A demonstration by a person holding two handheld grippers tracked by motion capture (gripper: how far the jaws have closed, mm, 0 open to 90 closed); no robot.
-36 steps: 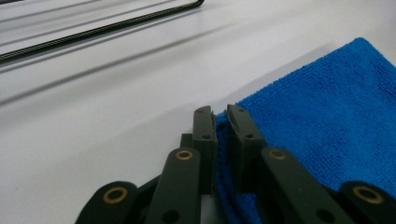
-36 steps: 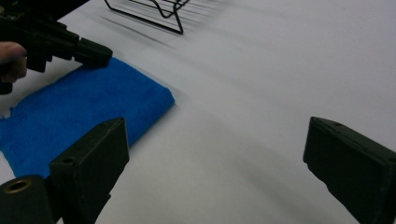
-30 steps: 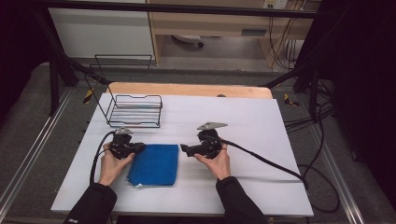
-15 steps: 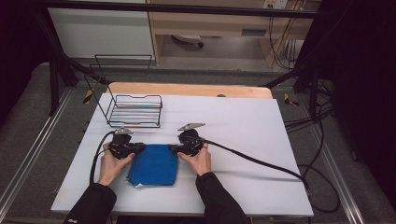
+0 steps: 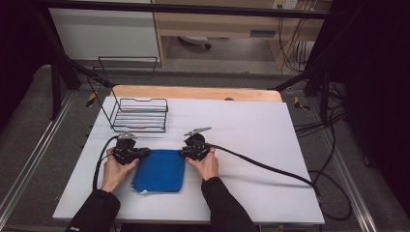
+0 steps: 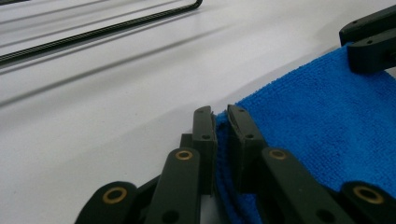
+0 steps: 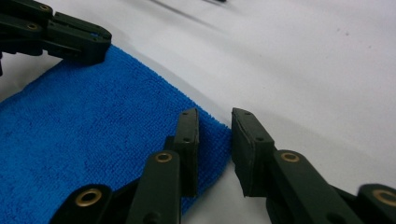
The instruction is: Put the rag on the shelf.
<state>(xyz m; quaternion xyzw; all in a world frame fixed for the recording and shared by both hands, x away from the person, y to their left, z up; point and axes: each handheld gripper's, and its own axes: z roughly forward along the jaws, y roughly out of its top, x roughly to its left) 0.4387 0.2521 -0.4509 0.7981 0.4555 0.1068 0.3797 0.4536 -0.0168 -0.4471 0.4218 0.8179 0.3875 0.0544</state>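
A folded blue cloth [image 5: 159, 170] lies flat on the white table [image 5: 251, 130] near the front. My left gripper [image 5: 145, 153] is at the cloth's far left corner. In the left gripper view its jaws [image 6: 220, 116] are pinched on the cloth [image 6: 317, 121] edge, with the right gripper [image 6: 369, 42] at the opposite corner. My right gripper [image 5: 183, 153] is at the far right corner. In the right gripper view its jaws [image 7: 215, 116] stand apart, with the cloth [image 7: 93, 116] corner between them. The left gripper [image 7: 70, 37] lies across the cloth.
A black wire basket [image 5: 140, 113] stands at the back left of the table, just beyond the left gripper. A wooden board [image 5: 193, 93] runs along the far edge. A thick black cable [image 5: 270, 169] trails from the right gripper across the table's right half.
The right hand has carried its gripper leftward across the table to the cloth's far right corner. The left gripper has stayed at the far left corner.
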